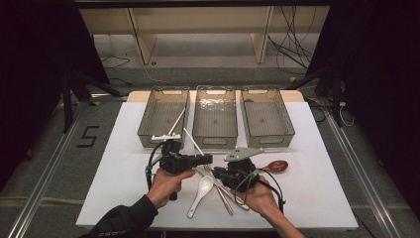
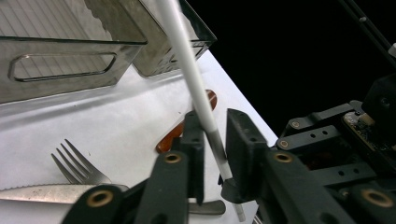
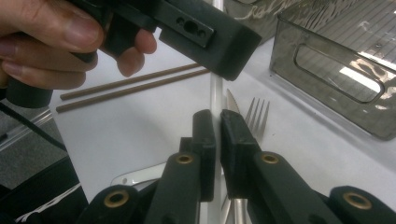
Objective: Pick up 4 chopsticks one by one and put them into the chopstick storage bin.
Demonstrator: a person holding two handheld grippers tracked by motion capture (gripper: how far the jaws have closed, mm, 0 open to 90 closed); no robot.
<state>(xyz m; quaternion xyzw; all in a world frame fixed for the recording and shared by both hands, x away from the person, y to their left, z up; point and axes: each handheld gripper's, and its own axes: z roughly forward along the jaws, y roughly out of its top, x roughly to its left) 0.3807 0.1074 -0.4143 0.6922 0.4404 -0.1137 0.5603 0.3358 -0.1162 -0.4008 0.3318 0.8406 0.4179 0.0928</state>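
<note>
A long white chopstick point(image 1: 193, 141) point(image 2: 187, 60) point(image 3: 215, 95) stands tilted above the white table, just in front of the bins. My right gripper point(image 1: 216, 173) point(image 3: 218, 121) is shut on its lower part. My left gripper point(image 1: 210, 158) point(image 2: 215, 126) reaches in from the left, its jaws close around the same stick higher up. The stick leans on one pad, and a small gap shows at the other. In the right gripper view, a black finger point(image 3: 201, 32) of the left gripper crosses in front of the stick, with the person's hand point(image 3: 51, 32) behind it.
Three grey bins point(image 1: 148, 116) point(image 1: 214, 140) point(image 1: 270, 140) stand at the back; the left one holds another white chopstick point(image 1: 176, 120). A white spoon point(image 1: 202, 187), a wooden spoon point(image 1: 276, 166), a fork point(image 2: 77, 163) and a knife point(image 1: 225, 198) lie near my hands. Two brown chopsticks point(image 3: 130, 86) lie on the table.
</note>
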